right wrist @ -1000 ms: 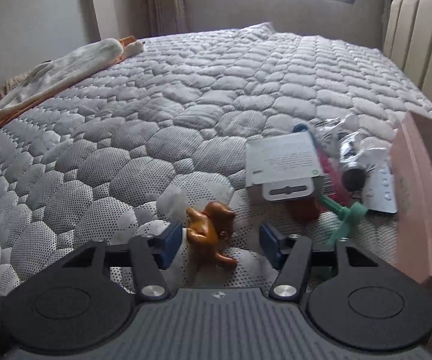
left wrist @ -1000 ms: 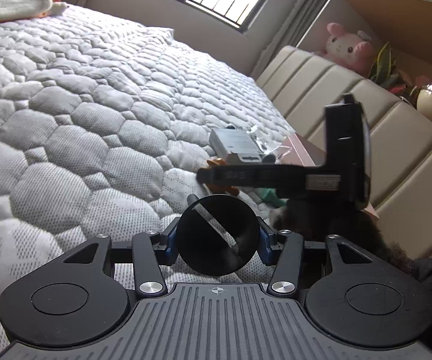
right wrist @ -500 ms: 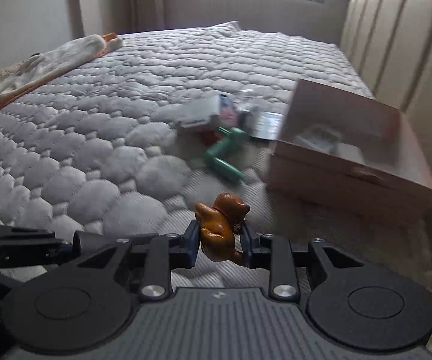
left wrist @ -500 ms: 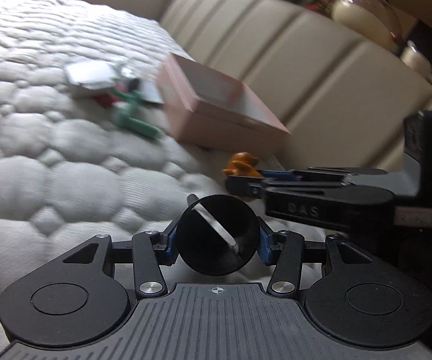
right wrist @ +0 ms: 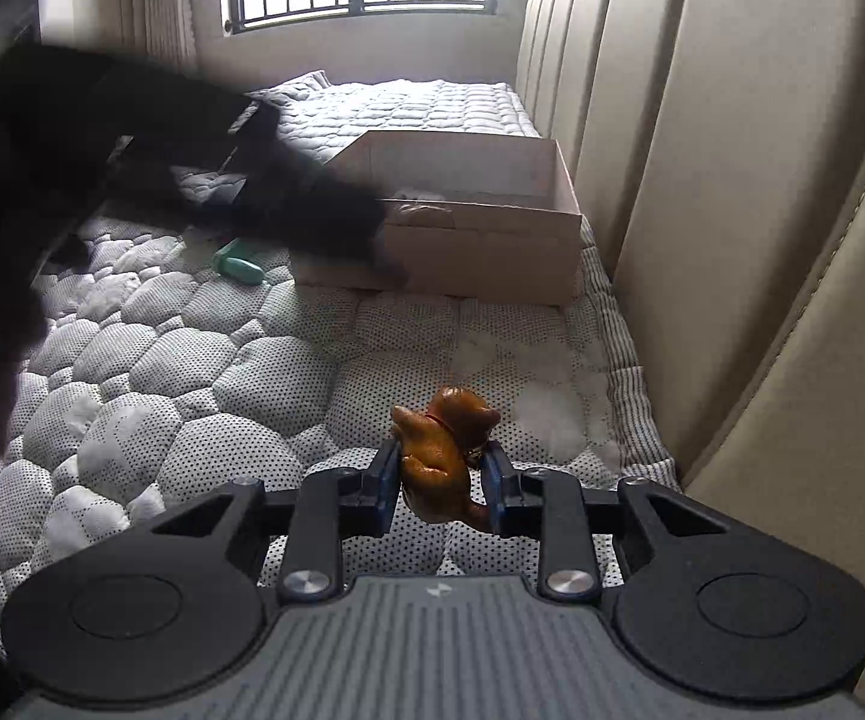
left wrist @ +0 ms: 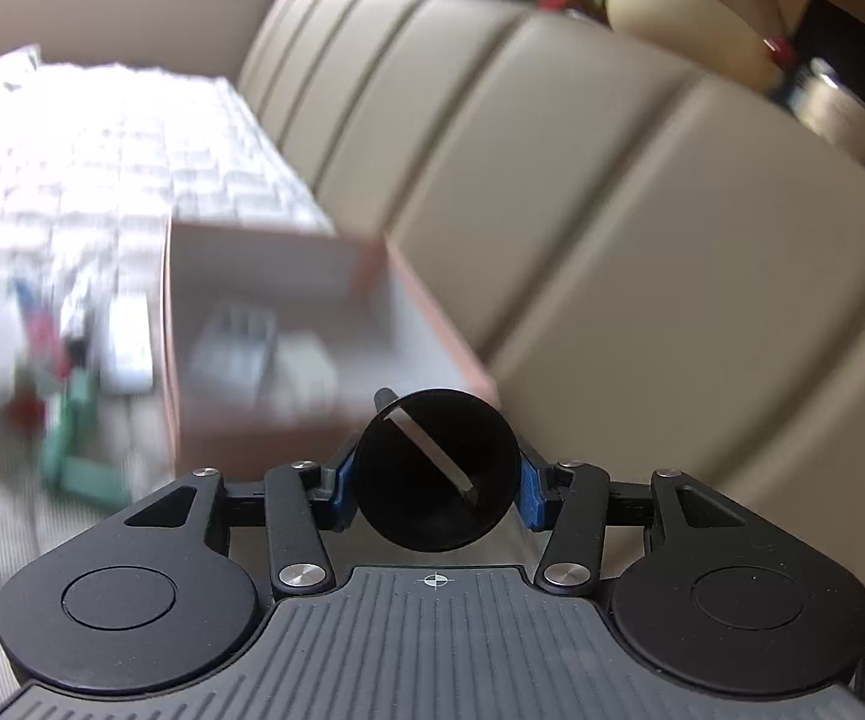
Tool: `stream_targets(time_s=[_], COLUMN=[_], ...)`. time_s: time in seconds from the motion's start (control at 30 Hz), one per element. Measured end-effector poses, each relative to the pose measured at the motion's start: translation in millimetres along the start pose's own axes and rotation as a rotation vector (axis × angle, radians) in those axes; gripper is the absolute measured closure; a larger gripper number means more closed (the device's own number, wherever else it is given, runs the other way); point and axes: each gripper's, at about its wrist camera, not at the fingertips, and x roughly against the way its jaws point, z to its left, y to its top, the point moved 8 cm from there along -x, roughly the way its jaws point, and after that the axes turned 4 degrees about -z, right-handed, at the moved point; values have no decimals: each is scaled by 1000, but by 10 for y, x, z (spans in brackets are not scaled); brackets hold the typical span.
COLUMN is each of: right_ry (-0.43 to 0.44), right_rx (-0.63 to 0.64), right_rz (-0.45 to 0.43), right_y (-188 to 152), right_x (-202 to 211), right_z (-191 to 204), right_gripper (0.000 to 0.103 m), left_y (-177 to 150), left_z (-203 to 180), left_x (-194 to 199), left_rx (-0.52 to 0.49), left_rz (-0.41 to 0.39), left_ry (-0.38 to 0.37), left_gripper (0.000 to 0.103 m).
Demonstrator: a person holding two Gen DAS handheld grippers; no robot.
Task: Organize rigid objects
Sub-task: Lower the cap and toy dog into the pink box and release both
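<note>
Figurine, a small brown dog, sits clamped in my right tool above the bed, short of the pink box. My left tool grips a black round disc near that box.

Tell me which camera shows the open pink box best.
The right wrist view. There the pink box is sharp, with its open top and near wall visible beside the headboard, though a dark blurred shape covers its left corner. The left wrist view looks into the box from closer, but motion blur smears it.
</note>
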Motion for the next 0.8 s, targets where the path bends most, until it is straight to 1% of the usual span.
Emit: stream_targets(time_s=[0.1, 0.2, 0.23, 0.27, 0.33, 0.4, 0.47, 0.53, 0.67, 0.8], right_ry=[-2, 4, 6, 7, 8, 7, 4, 0, 1, 6], right_rx=[23, 59, 68, 76, 79, 78, 79, 79, 57, 55], right_rz=[-12, -35, -44, -52, -60, -62, -63, -57, -2, 48], right_y=[-13, 0, 14, 31, 57, 74, 84, 79, 33, -35], right_x=[-37, -31, -31, -28, -23, -12, -14, -30, -140, -221], right_z=[14, 76, 85, 94, 101, 97, 85, 68, 38, 29], right_gripper=[75, 75, 75, 75, 75, 75, 75, 75, 75, 75], left_y=[413, 665, 698, 701, 644, 567, 524, 476, 325, 11], left_z=[18, 39, 77, 132, 255, 324, 352, 349, 357, 420], left_x=[-322, -675, -809, -933, -1152, -1233, -1183, -1046, -546, -16], left_rx=[14, 27, 32, 43, 63, 74, 78, 76, 31, 17], left_rz=[-51, -82, -75, -61, -8, 14, -4, -22, -61, -79], left_ry=[48, 79, 97, 132, 205, 227, 220, 193, 132, 115], left_gripper=[49, 49, 49, 50, 50, 50, 50, 50, 50, 50])
